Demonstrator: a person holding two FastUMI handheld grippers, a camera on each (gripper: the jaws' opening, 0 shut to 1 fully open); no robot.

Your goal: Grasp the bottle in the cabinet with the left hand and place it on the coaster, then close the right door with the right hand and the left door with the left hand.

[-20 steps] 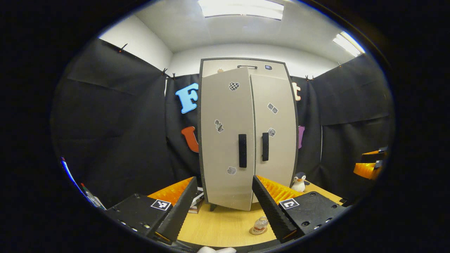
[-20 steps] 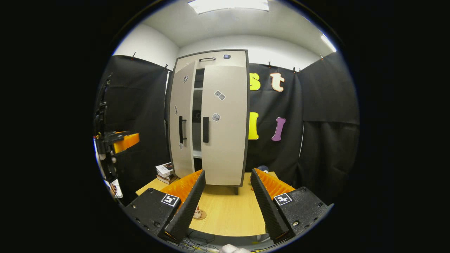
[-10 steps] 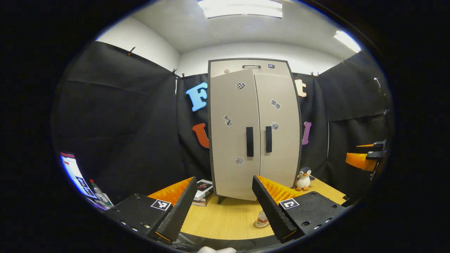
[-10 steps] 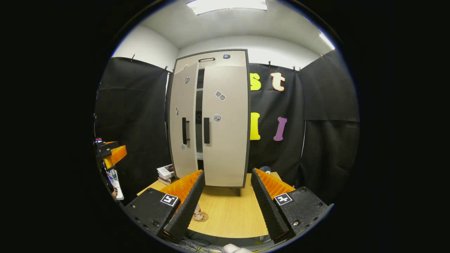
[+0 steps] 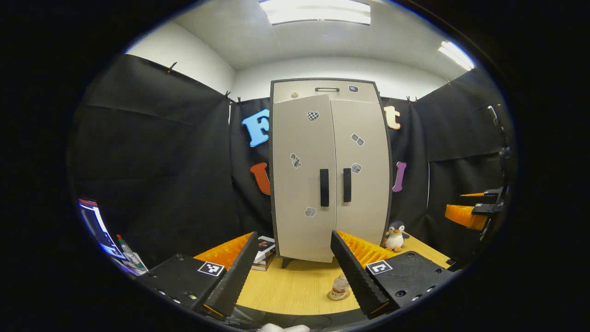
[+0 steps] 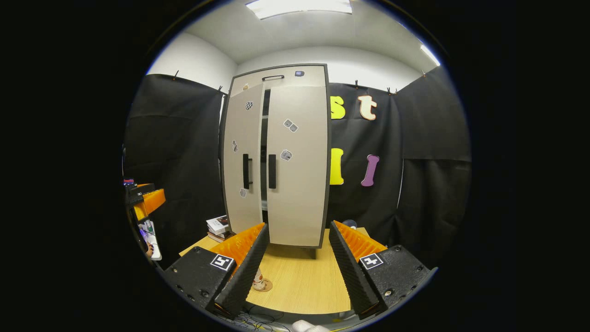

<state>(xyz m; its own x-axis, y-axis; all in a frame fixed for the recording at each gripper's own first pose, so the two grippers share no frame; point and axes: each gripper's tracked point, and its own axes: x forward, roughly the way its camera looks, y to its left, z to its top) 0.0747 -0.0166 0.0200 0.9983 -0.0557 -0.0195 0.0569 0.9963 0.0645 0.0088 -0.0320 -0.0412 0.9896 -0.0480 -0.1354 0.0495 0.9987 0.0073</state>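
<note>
Left gripper point(image 5: 291, 272): spread wide, nothing between the fingers, held back from the near edge of the table point(image 5: 295, 288). Just beyond the right finger point(image 5: 355, 274), the bottle point(image 5: 340, 286), upright on the coaster point(image 5: 338, 296), on the near part of the tabletop and partly hidden behind that finger. Farther back, the cabinet point(image 5: 329, 87) on short legs at the far side of the table. Left door point(image 5: 302, 180) slightly ajar, its free edge standing a little forward of the right door point(image 5: 364, 170); right door flush with the frame. Two dark vertical handles close together at mid-height, small stickers on both doors. A stack of books point(image 5: 262, 251) at the cabinet's lower left, a toy penguin point(image 5: 395, 236) at its lower right. At the far right edge, the other gripper, seen small and from the side.

Right gripper point(image 6: 295, 272): also spread wide and empty, likewise back from the near table edge. Bottle point(image 6: 258, 279) on its coaster point(image 6: 263, 287) just right of the left finger point(image 6: 244, 272), partly covered by it. Beyond, the cabinet seen at an angle, a dark narrow gap between the two doors, left door standing out from the frame. Books to the left of the cabinet's foot. Left gripper at the far left edge, held above table level.
</note>
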